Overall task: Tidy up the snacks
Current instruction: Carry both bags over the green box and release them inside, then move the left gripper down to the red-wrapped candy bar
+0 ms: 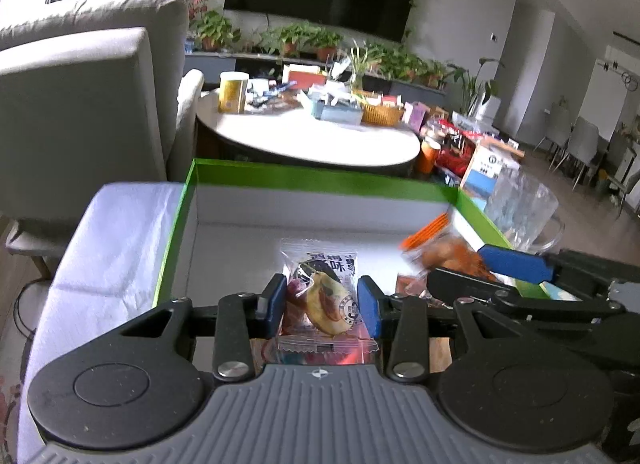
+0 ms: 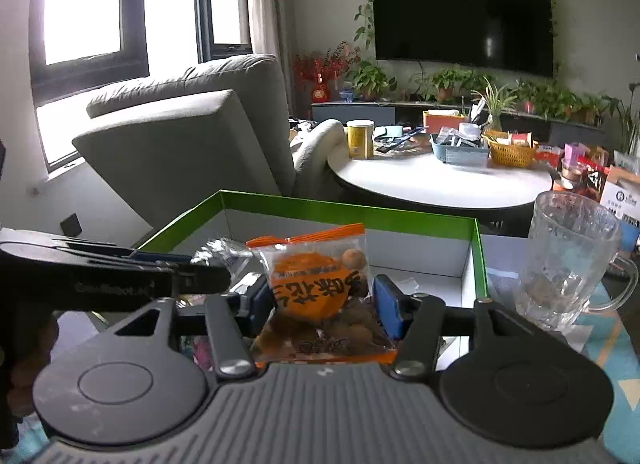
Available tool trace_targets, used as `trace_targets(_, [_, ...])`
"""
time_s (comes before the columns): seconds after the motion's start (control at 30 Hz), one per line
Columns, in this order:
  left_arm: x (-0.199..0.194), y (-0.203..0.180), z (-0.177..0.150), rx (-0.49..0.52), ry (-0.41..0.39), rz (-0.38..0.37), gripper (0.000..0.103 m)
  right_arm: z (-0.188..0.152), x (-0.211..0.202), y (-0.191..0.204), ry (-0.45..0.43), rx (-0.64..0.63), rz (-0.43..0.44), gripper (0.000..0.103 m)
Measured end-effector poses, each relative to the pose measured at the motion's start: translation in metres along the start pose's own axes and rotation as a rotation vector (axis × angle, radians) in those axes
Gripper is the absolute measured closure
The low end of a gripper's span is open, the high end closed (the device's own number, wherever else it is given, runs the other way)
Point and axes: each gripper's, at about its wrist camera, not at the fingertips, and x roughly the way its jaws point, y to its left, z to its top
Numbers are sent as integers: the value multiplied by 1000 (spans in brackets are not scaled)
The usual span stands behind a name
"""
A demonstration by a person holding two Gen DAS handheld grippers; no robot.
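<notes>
Gripping clear snack packet point(image 1: 326, 296), Chinese print unreadable: left claw point(image 1: 322, 302).

An open box point(image 2: 478, 248) sits in front, with a glass mug point(image 2: 568, 260) just beside its right wall. Behind the box stands a round table point(image 2: 424, 184) carrying a can point(image 2: 360, 140) on its left and 2 baskets point(image 2: 512, 152) toward its right. An armchair point(image 2: 192, 136) stands left of that table.
</notes>
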Motion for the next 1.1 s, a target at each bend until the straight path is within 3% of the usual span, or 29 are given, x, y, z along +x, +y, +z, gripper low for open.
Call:
trace_targets(0.23, [-10, 1, -13, -26, 41, 15, 64, -14, -8, 8, 63, -21, 25, 55])
trace_targets(0.43, [-37, -1, -19, -49, 13, 20, 61, -19, -30, 4, 33, 8, 1, 54])
trace_targets(0.53, [-55, -8, -25, -40, -18, 26, 60, -22, -37, 2, 73, 20, 14, 54])
trace_targets(0.67, [-76, -14, -32, -41, -35, 22, 58, -30, -58, 4, 29, -32, -22, 54])
trace_targets(0.8, [-91, -21, -46, -27, -15, 9, 56, -36, -76, -6, 30, 9, -2, 54])
trace_targets(1.1, [-105, -44, -84, 43, 108, -33, 54, -56, -114, -20, 24, 1, -49, 54])
